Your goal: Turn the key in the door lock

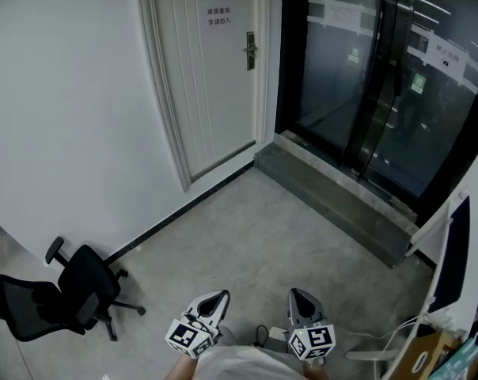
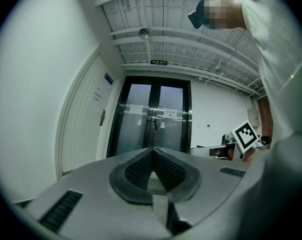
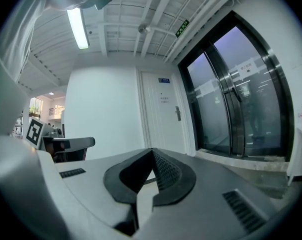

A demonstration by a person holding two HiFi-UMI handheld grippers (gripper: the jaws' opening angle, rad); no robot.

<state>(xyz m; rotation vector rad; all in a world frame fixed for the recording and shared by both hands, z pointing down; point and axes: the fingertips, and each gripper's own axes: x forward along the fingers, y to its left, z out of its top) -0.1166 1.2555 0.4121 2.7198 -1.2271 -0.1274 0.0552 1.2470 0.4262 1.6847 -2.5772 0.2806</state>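
Two grippers: left gripper (image 1: 220,298), right gripper (image 1: 297,295) — jaws together, empty | white door (image 1: 215,93) far left, well apart | best next: approach, open one level with lock (image 1: 251,51)

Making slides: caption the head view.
Shut left tongs and right tongs, well short of the white door and its lock.

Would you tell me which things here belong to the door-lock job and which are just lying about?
For the job: white door, its lock, left gripper, right gripper. No key visible.
Lying about: office chair, glass doors, cardboard box.
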